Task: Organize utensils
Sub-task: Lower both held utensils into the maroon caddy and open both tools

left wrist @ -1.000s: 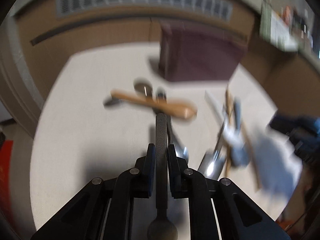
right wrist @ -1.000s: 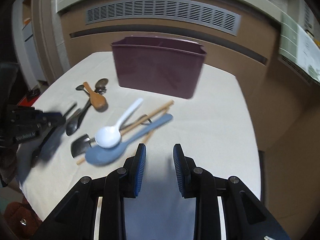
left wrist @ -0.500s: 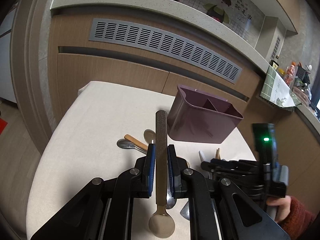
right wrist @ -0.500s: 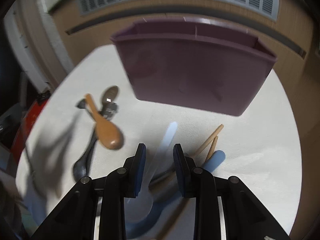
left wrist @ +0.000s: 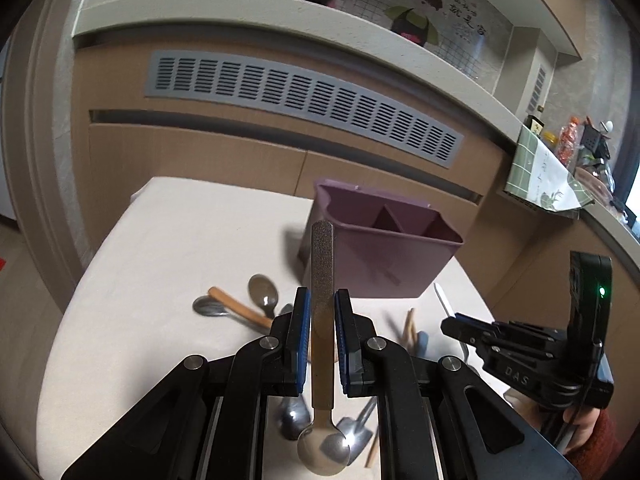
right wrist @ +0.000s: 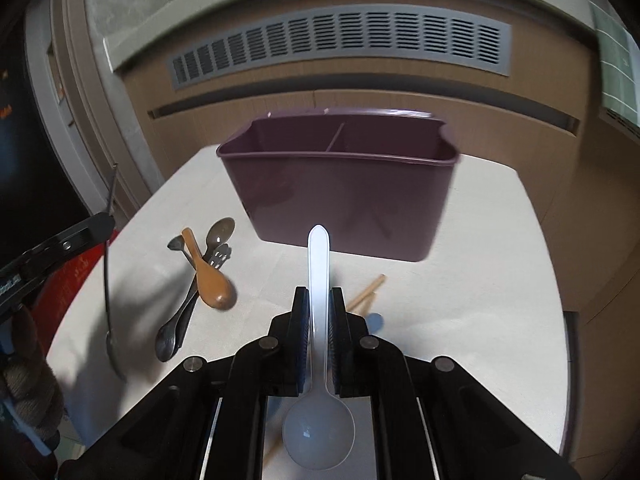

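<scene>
My left gripper (left wrist: 322, 328) is shut on a metal spoon (left wrist: 322, 288), handle pointing forward, bowl toward the camera, held above the table. My right gripper (right wrist: 319, 320) is shut on a white plastic spoon (right wrist: 318, 276), handle toward the purple utensil holder (right wrist: 340, 196), which has divided compartments and stands at the table's back; it also shows in the left wrist view (left wrist: 384, 248). A wooden spoon (right wrist: 206, 272), dark spoons (right wrist: 176, 320) and chopsticks (right wrist: 366, 292) lie on the table.
The white table (right wrist: 480, 280) stands against a wooden counter with a grey vent (right wrist: 340, 40). In the left wrist view, more spoons (left wrist: 262, 296), a wooden spoon (left wrist: 236, 306) and chopsticks (left wrist: 409, 326) lie below; the right gripper's body (left wrist: 532, 356) is at right.
My right gripper has closed on the white spoon and lifted it off the table. My left gripper has risen with the metal spoon and now looks toward the holder.
</scene>
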Action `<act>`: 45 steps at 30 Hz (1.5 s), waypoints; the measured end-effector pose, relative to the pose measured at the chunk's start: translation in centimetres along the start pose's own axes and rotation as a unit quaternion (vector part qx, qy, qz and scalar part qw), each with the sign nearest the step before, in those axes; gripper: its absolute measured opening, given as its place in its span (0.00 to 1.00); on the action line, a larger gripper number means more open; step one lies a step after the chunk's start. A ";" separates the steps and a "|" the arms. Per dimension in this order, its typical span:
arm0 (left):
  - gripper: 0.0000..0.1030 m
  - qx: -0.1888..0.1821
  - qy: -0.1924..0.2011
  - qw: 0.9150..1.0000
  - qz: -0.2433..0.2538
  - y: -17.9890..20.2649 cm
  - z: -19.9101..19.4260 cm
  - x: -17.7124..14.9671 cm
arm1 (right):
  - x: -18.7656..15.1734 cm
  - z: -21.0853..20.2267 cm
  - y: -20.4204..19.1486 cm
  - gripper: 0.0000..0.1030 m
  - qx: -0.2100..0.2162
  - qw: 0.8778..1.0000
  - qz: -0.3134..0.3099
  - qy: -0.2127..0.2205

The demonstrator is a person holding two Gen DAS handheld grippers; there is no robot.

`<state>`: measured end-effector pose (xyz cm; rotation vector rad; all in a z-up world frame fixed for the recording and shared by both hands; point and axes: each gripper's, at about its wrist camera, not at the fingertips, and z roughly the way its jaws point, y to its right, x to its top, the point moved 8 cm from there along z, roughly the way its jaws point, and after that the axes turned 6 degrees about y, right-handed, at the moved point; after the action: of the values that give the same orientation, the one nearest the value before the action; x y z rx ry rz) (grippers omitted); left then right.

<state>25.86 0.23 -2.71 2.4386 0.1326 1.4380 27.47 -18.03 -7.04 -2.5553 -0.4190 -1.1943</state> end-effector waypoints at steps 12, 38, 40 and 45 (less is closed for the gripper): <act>0.12 -0.052 0.247 0.967 -0.023 4.9 -2.2 17.6 | 16.9 -7.9 3.1 0.08 -0.040 0.964 0.049 0.257; 0.31 -0.031 0.124 0.992 -0.017 1.2 6.8 11.0 | 12.7 -1.2 5.6 0.20 -0.066 0.975 0.032 0.210; 0.31 -0.004 0.111 0.994 -0.011 0.0 5.3 9.8 | 11.1 -1.8 5.9 0.23 -0.052 0.982 0.044 0.174; 0.31 0.028 0.043 0.999 -0.009 -2.4 1.9 4.2 | 5.1 -0.6 5.0 0.23 -0.050 0.997 0.008 0.057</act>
<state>29.74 3.05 -0.72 2.4134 0.2167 1.5528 32.13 -22.13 -3.39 -2.5506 -0.3192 -1.3803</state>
